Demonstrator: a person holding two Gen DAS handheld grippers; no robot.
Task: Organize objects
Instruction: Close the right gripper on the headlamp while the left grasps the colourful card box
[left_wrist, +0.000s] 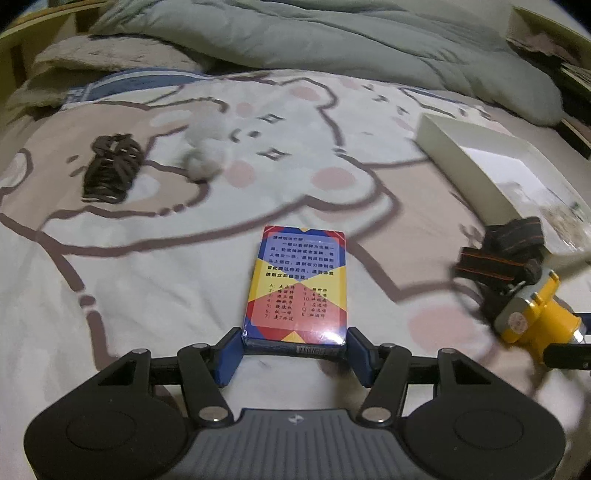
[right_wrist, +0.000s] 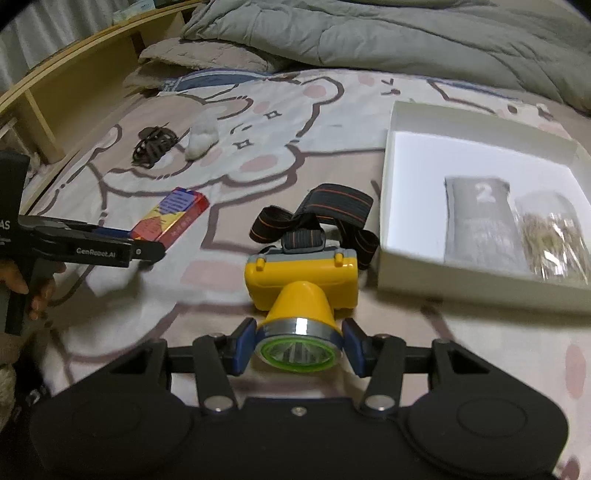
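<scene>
**Layout on the bed**

On the bed (right_wrist: 332, 96): card box (left_wrist: 297, 284) at centre, headlamp (right_wrist: 301, 291) to its right, open box (right_wrist: 406, 206) farther right. In that box, pouch (right_wrist: 480, 221) left of packet (right_wrist: 554, 236). Behind, at left: hair clip (left_wrist: 110, 170) beside cotton ball (left_wrist: 201, 157). Beyond everything, quilt (left_wrist: 332, 40).

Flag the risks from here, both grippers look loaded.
1. The right gripper pinches only the headlamp by its tapered lens cone; it could slip out when lifted.
2. Its loose strap trails toward the white box and may snag the rim.
3. The left gripper holds just the near end of the card deck, so it may pivot or droop.
</scene>
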